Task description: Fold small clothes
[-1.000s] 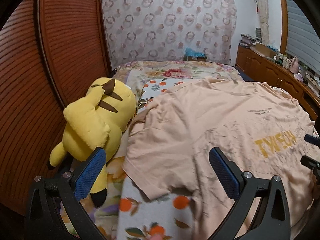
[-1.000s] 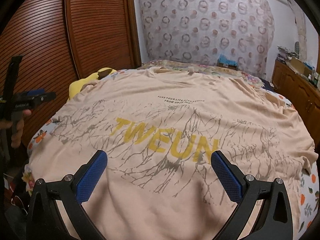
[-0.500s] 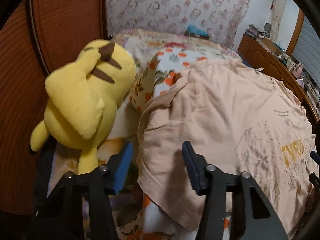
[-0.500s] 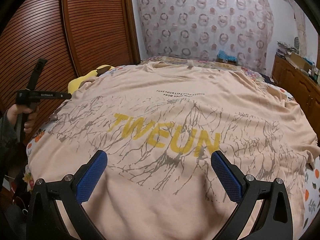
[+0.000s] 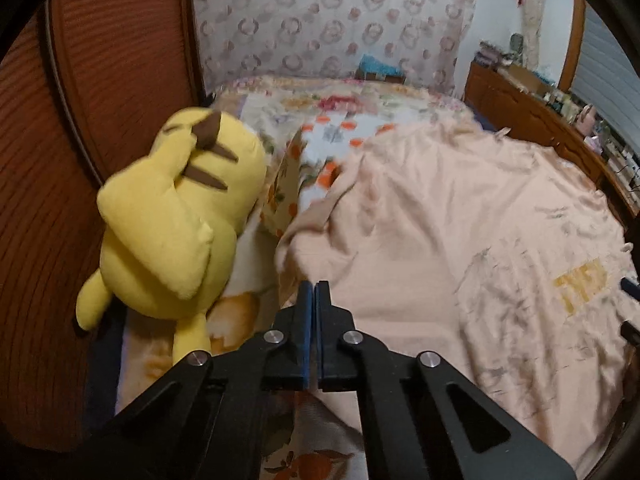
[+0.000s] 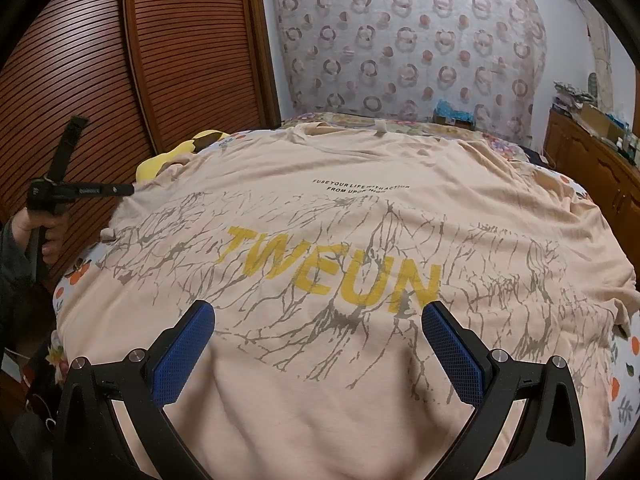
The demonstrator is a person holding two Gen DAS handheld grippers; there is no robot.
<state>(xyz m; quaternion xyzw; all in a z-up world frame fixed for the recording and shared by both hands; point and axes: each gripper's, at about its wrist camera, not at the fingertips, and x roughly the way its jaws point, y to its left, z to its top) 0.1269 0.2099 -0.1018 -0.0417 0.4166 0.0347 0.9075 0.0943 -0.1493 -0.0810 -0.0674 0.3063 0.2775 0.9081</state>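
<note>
your left hand-held gripper [image 5: 315,292] has just closed, and its blue pads now meet with no gap showing between them. its tips sit right at the left edge of the t-shirt [image 6: 360,208], where the sleeve bunches up near the left edge of the bed [image 5: 360,92]. the frame is blurred there, so you cannot tell whether a fold of the cloth is caught between the pads or merely lies beside them.

your right hand-held gripper [image 6: 318,344] stands wide open, its two blue pads well apart, hovering over the lower part of the shirt near the front edge of the bed. nothing is between its pads and they press on no cloth.

the t-shirt is peach, spread flat over the bed, collar toward the far edge and hem toward you. it carries yellow letters reading "tweun", a grey branching print around them, and two small lines of black text above. its right sleeve lies toward the right edge of the bed.

a yellow plush [image 5: 172,216] lies along the left edge of the bed, just beside the bunched sleeve, against the brown slatted door [image 6: 192,48]. in the right wrist view your left hand [image 6: 40,232] shows at the far left, holding its gripper's handle, with the tips at the shirt's edge.
</note>
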